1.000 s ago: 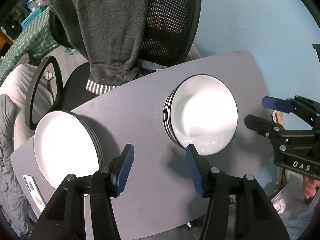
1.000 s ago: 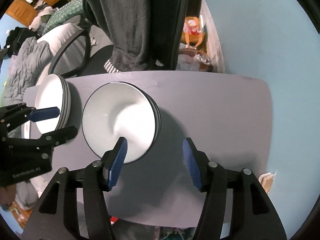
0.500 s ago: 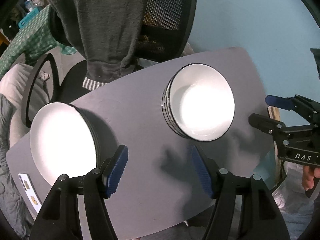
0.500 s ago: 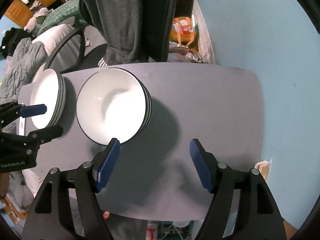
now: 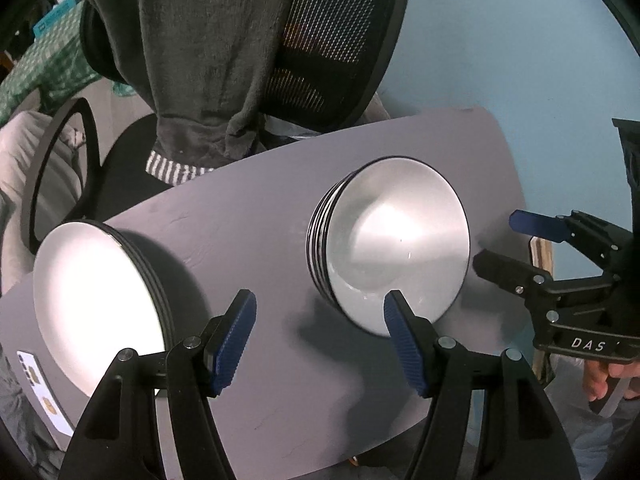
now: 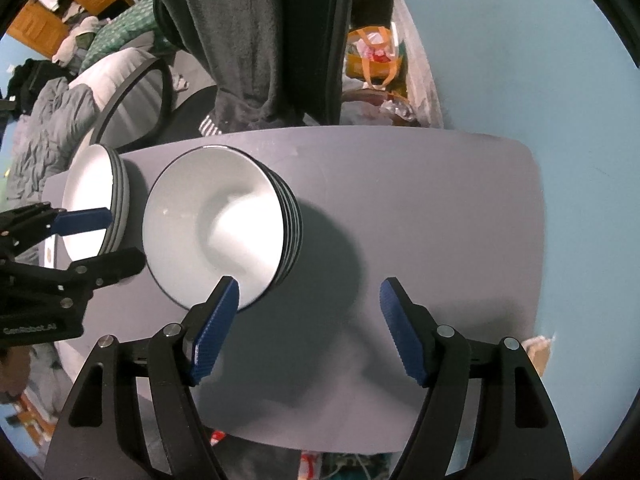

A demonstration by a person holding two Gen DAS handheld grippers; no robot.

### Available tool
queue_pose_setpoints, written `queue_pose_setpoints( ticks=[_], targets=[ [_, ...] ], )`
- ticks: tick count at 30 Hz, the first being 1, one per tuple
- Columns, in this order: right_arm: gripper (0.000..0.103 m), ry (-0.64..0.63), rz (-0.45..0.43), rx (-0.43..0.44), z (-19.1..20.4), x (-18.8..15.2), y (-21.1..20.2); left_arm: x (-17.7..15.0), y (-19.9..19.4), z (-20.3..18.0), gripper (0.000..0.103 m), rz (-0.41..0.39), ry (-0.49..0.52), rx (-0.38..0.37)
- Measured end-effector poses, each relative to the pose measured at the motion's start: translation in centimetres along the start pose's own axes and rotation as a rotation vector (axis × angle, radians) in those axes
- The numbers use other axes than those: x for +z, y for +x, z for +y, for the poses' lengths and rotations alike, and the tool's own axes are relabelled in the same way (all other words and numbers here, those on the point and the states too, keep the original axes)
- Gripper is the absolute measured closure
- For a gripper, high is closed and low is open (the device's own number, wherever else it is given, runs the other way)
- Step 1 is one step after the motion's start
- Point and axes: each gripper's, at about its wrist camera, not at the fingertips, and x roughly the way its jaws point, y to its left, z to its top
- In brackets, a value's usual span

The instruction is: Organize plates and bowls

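Bowls [image 5: 394,252] are sitting in a nested stack of about 5 near the middle of the grey tabletop [image 5: 256,208], white inside with thin black rims. Plates [image 5: 100,304], white and dark-edged like the bowls, are resting in a second stack well apart from the bowl stack, toward the chair [image 5: 344,40] side's far corner, with a phone [image 5: 38,392] lying just beside them at the tabletop's edge.

Both stacks are looking like glazed ceramic, so I am judging them stiff, fairly heavy as a pile, slick under the pads and liable to chip or crack if knocked. Taking hold at the rim, one pad inside and one outside, is looking like the surest way, lifting 1 piece at a time.

Left tongs [image 5: 318,338] are hanging open above bare tabletop between the 2 stacks, having just been widening, with nothing between the jaws. Right tongs [image 6: 308,322] are likewise open and empty, having just been widening too, their left pad hovering over the bowl stack's near rim, apparently without touching it.
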Motion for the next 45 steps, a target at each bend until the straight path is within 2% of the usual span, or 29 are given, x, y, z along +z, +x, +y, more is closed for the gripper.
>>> queue_pose_setpoints(
  ticks=[6, 12, 19, 22, 26, 31, 34, 35, 38, 45],
  targets=[
    [0.031, -0.025, 0.015, 0.045, -0.4, 1.6, 1.7, 0.9, 1.6, 0.4, 0.035, 0.024, -0.019, 0.013],
    [0.031, -0.088, 0.05, 0.04, -0.6, 3.1, 4.0, 1.5, 3.0, 0.5, 0.035, 0.047, -0.017, 0.026],
    [0.031, -0.133, 0.096, 0.112, -0.4, 3.9, 6.0, 1.6, 4.8, 0.9, 0.035, 0.083, -0.036, 0.024],
    [0.035, -0.142, 0.11, 0.132, -0.4, 4.2, 6.6, 1.6, 5.3, 1.0, 0.035, 0.092, -0.042, 0.021],
    [0.047, -0.146, 0.136, 0.154, -0.4, 4.5, 7.1, 1.6, 5.4, 1.1, 0.036, 0.09, -0.043, 0.0],
    [0.054, -0.171, 0.158, 0.18, 0.1, 4.8, 7.2, 1.7, 5.3, 1.0, 0.048, 0.084, -0.03, -0.032],
    [0.068, -0.185, 0.174, 0.214, 0.4, 4.9, 7.3, 1.8, 5.2, 0.9, 0.054, 0.079, -0.019, -0.063],
    [0.069, -0.19, 0.176, 0.21, 0.6, 4.9, 7.3, 1.8, 5.2, 0.9, 0.055, 0.079, -0.018, -0.073],
    [0.069, -0.22, 0.172, 0.189, 1.1, 5.1, 7.2, 2.0, 5.3, 1.0, 0.069, 0.089, -0.022, -0.117],
    [0.068, -0.263, 0.166, 0.132, 2.1, 4.9, 7.1, 1.7, 4.8, 0.0, 0.069, 0.073, 0.035, -0.064]
  ],
)
